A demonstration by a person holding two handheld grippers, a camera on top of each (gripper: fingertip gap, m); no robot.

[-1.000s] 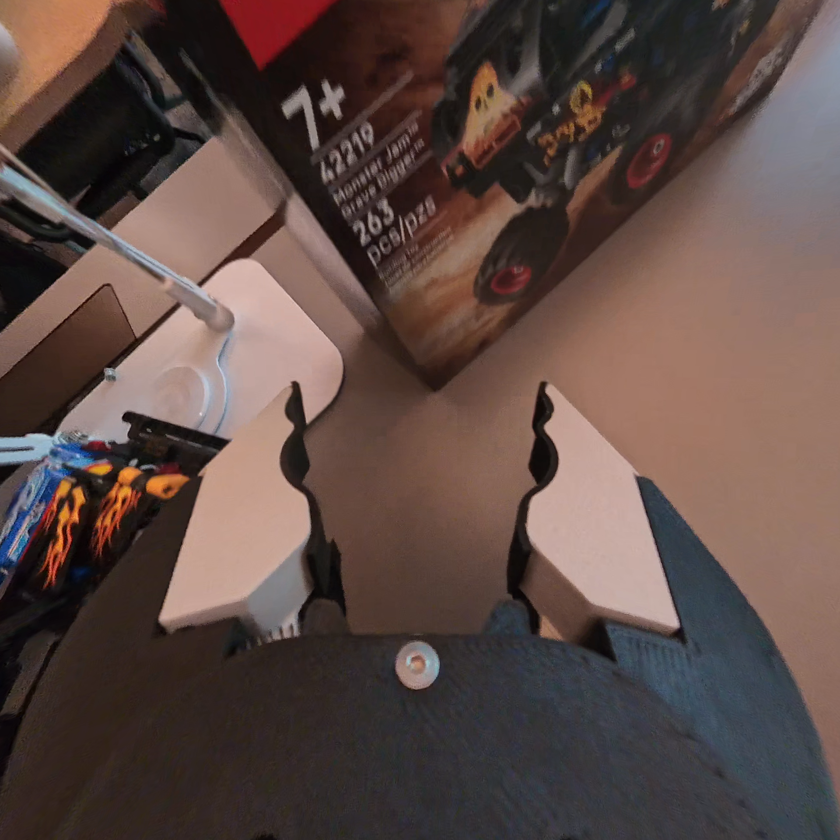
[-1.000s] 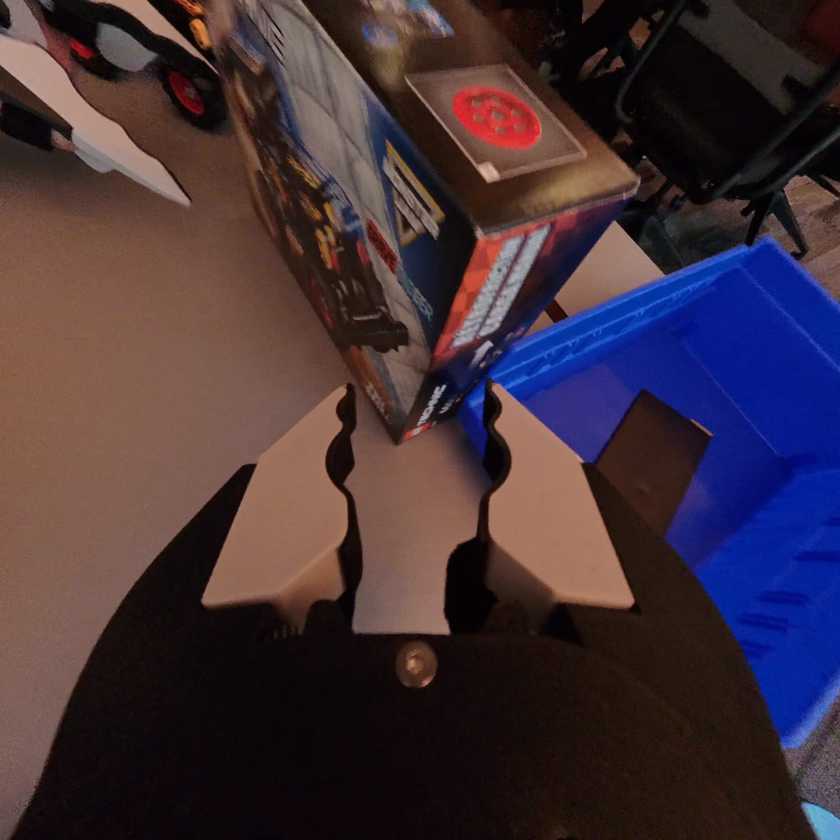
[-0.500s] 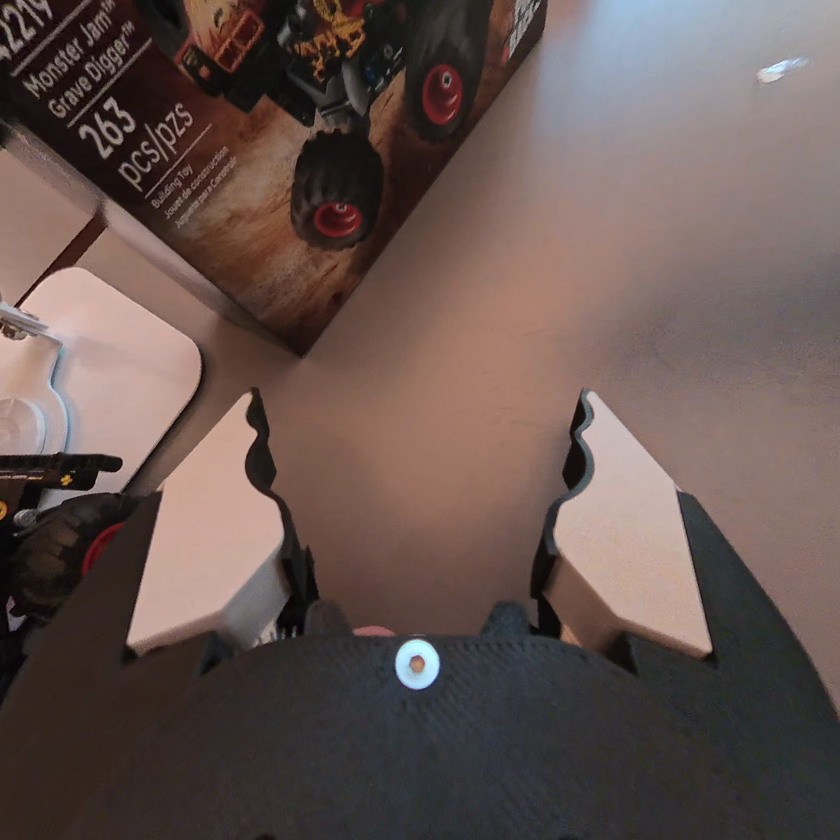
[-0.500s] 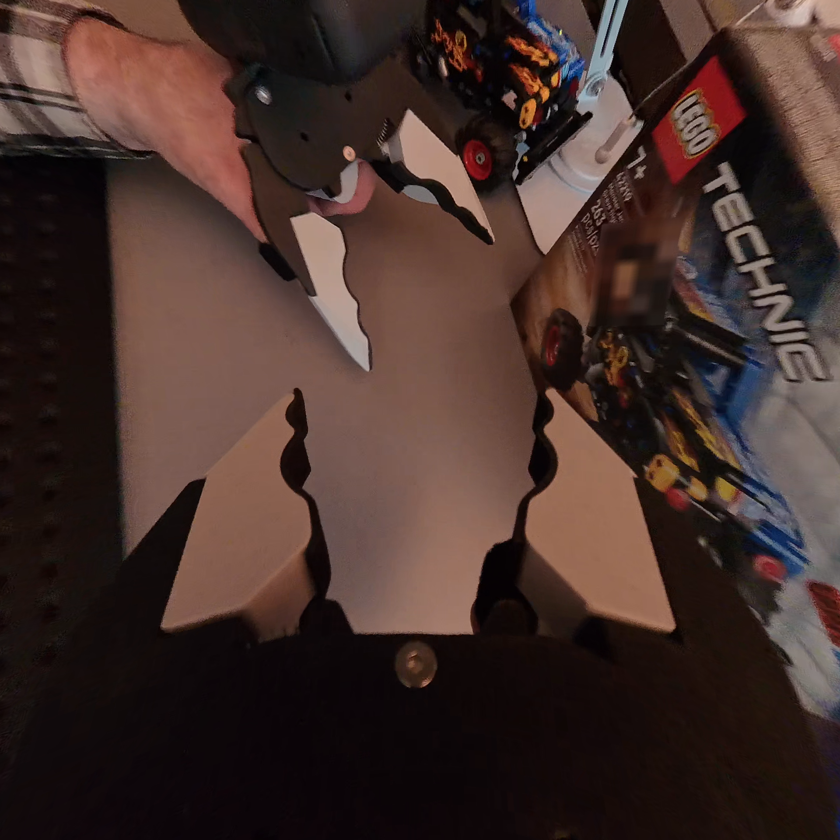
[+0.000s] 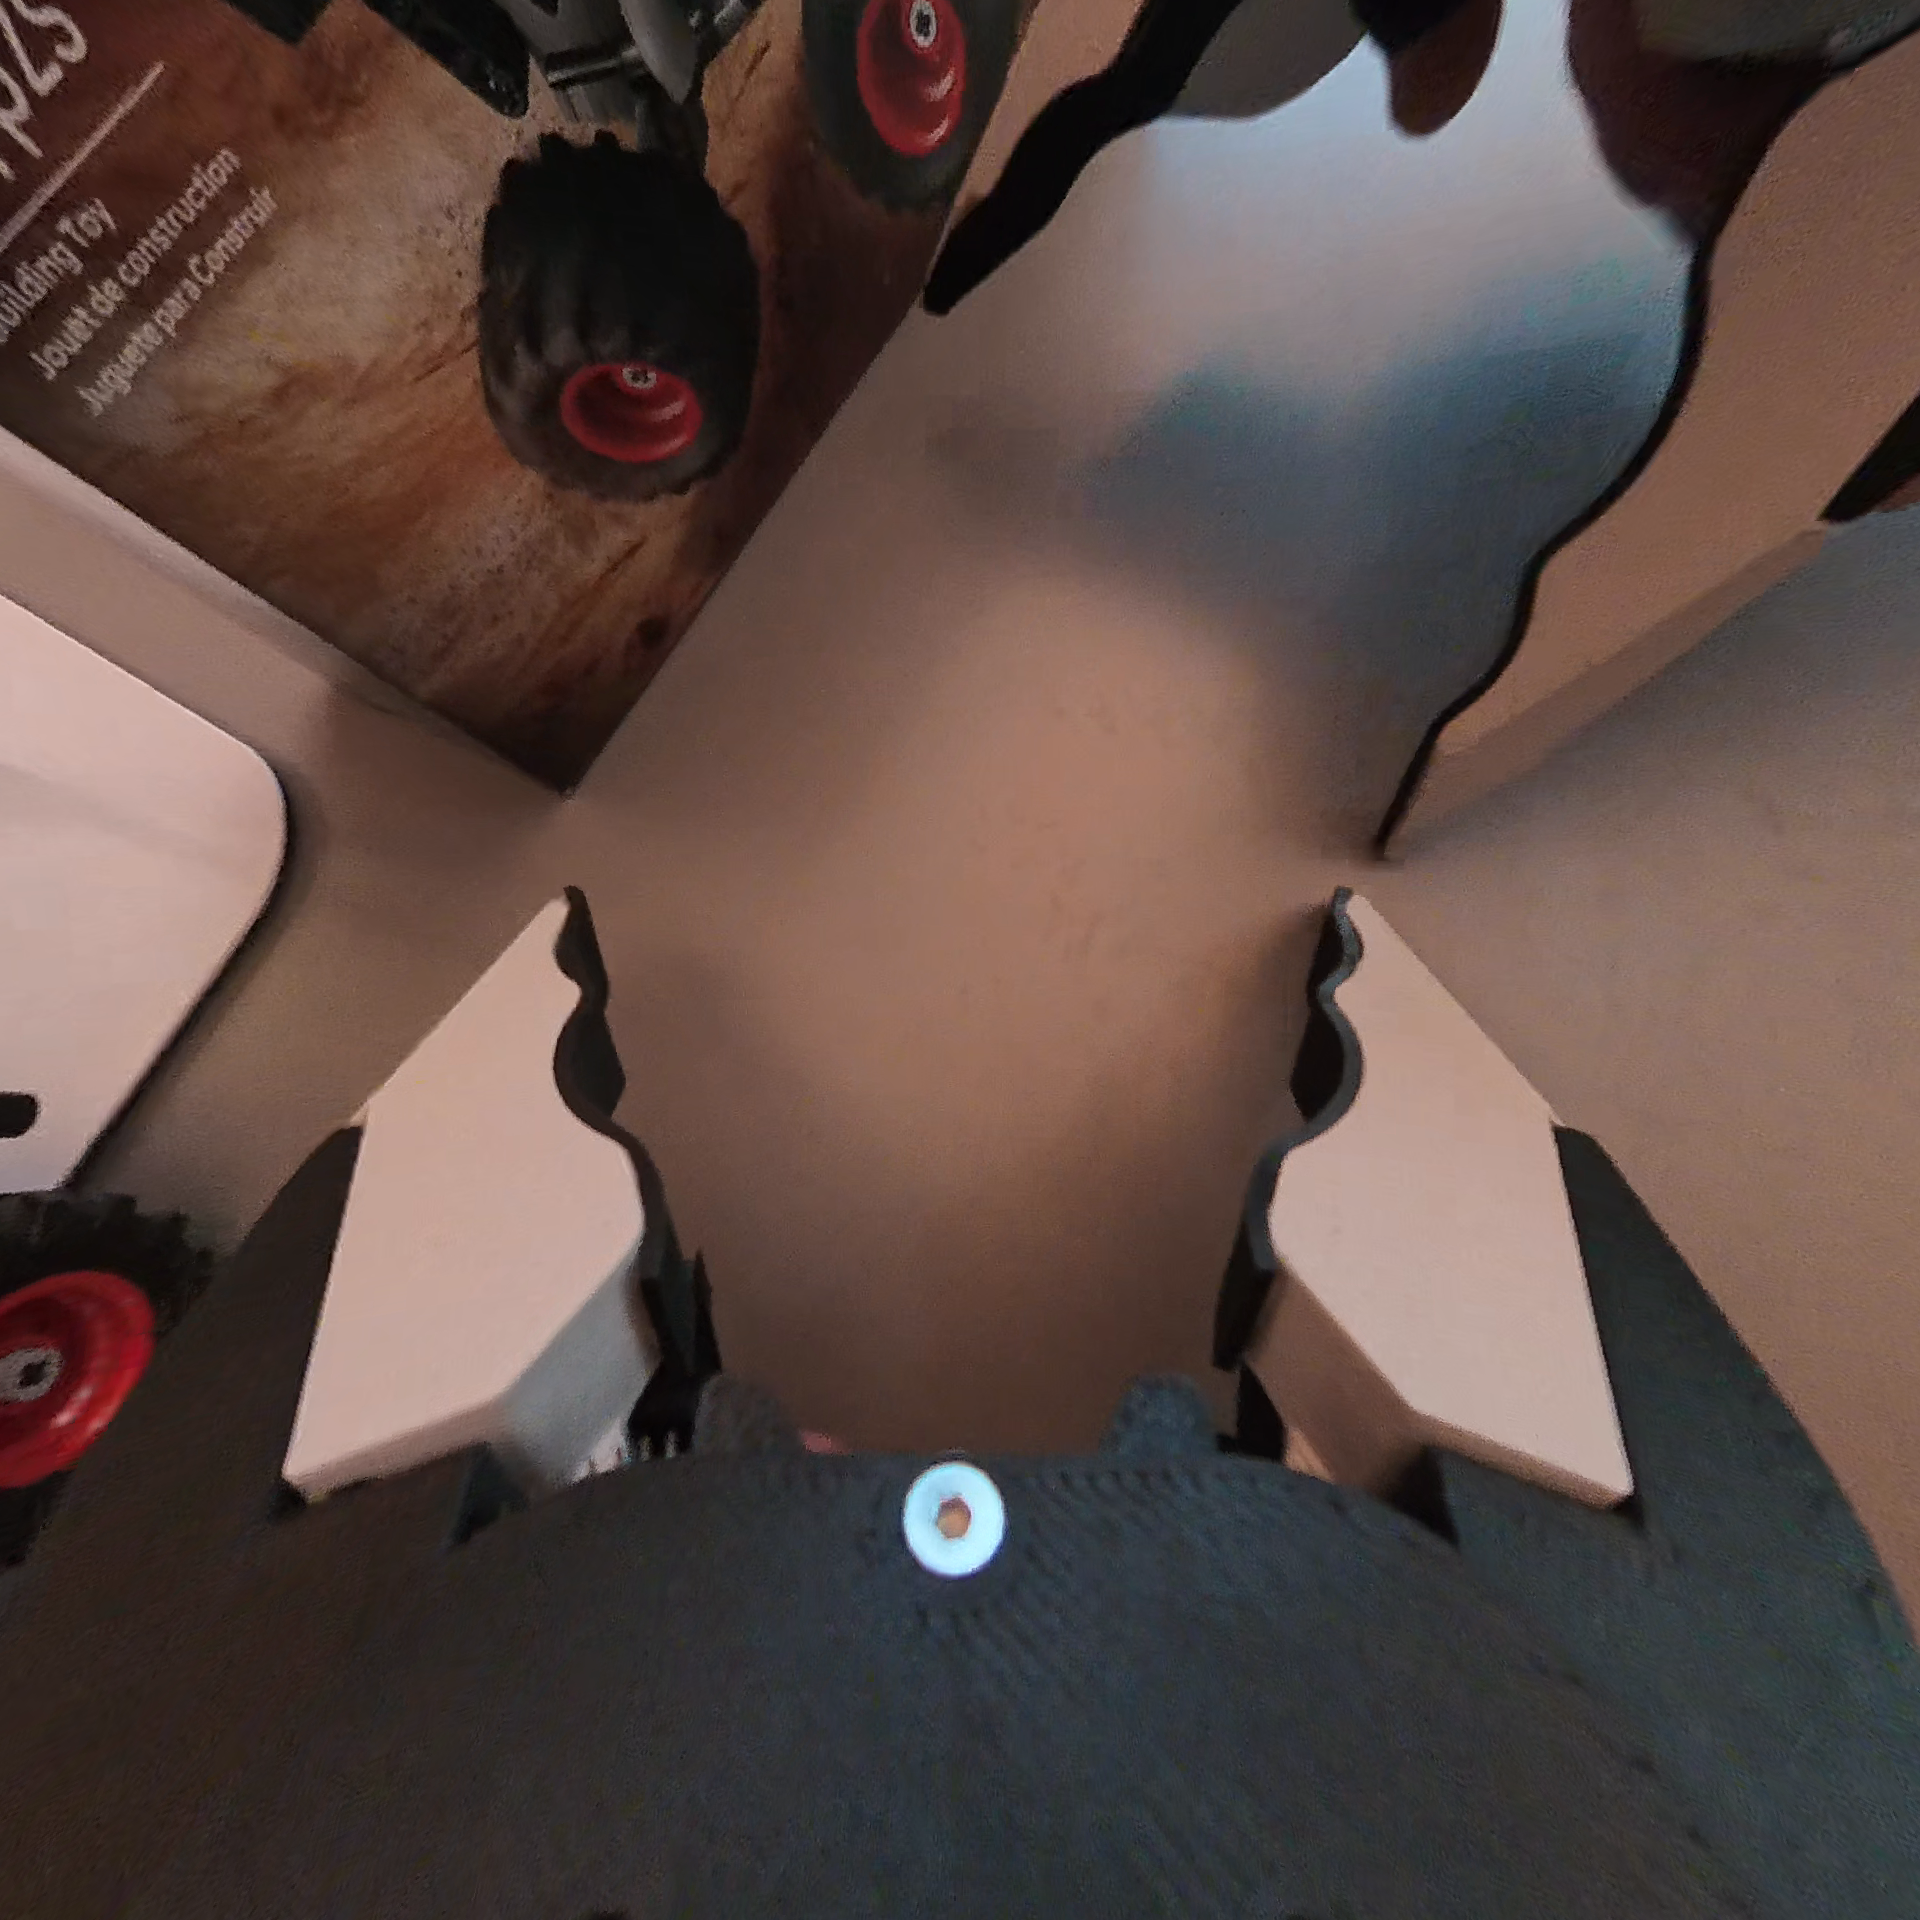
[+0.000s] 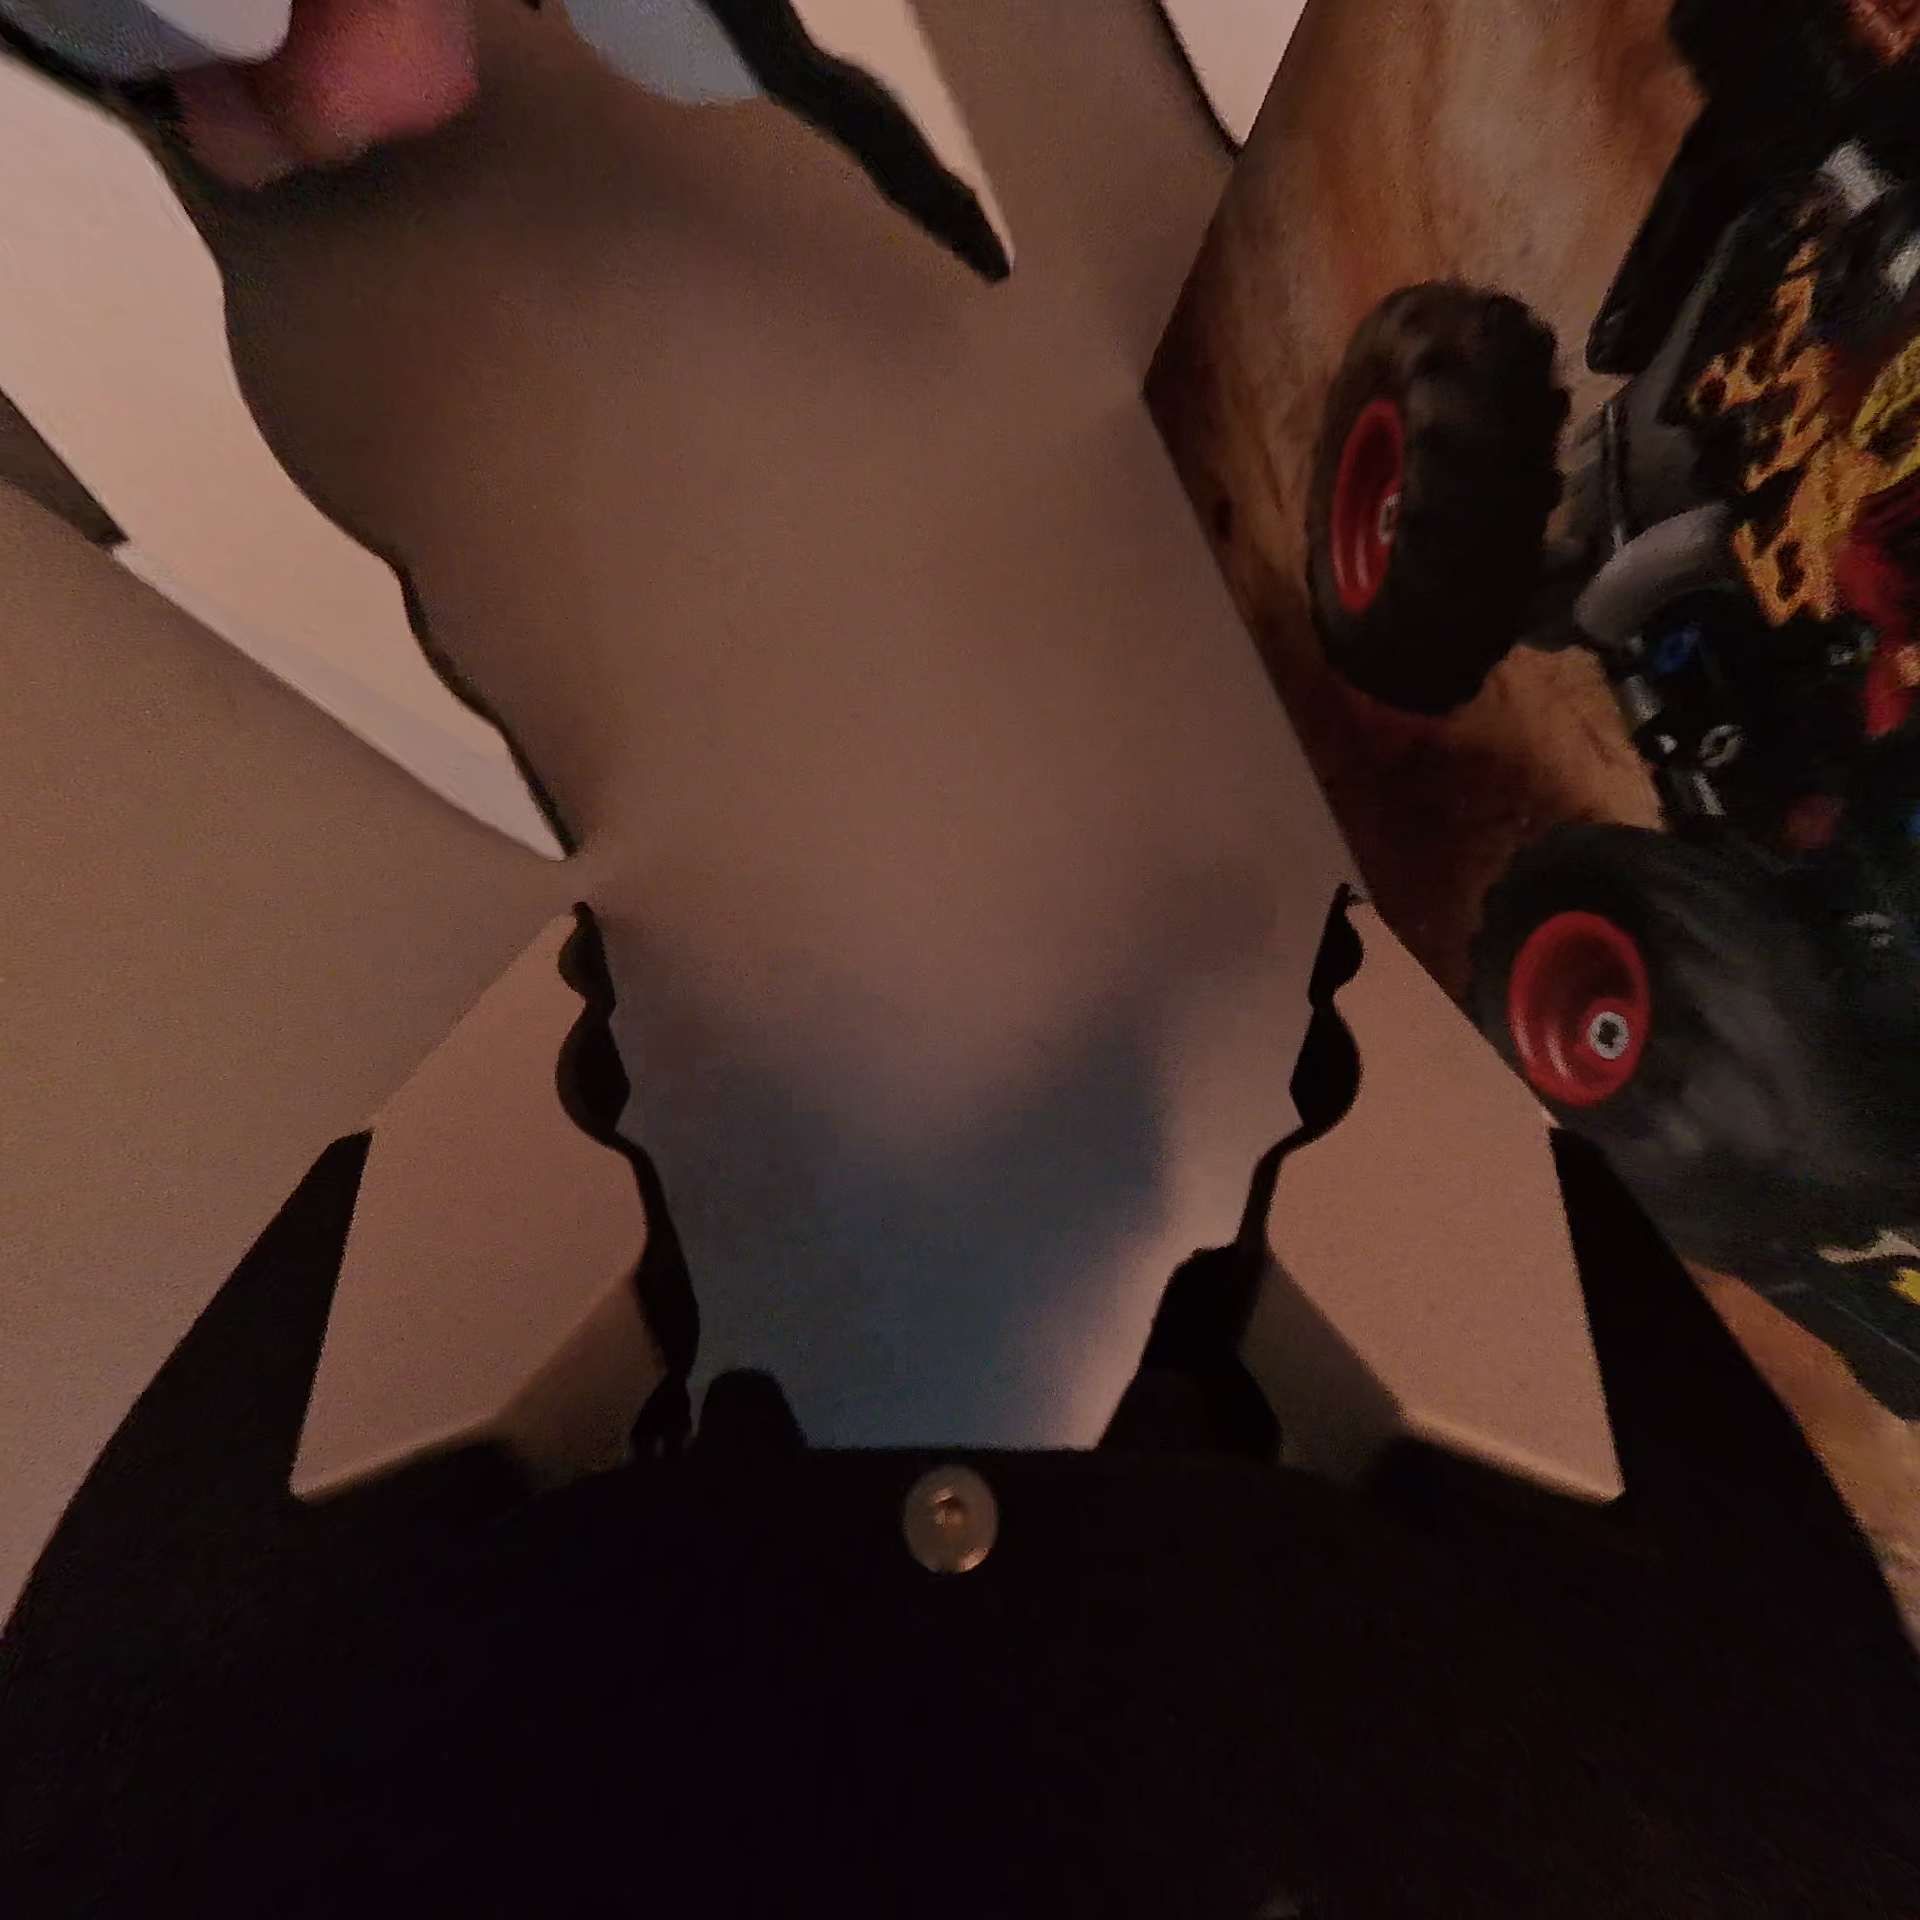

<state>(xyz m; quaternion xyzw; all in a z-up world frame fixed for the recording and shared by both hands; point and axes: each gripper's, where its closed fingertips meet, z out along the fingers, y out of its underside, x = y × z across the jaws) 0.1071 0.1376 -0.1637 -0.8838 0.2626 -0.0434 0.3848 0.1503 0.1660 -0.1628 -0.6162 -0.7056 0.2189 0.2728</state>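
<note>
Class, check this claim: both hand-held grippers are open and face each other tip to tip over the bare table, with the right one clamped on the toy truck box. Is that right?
Not quite. The right hand-held gripper holds nothing; in the right wrist view the toy truck box lies beside it, outside its open jaws. The left hand-held gripper is open too, facing it over the table.

plain beige tabletop (image 5: 935,935), dim warm light

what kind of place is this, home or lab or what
Probably a home or hobby desk, not certain: a plain tabletop, a toy-truck building-set box and a built toy's red-hubbed wheel beside two open grippers.
</note>
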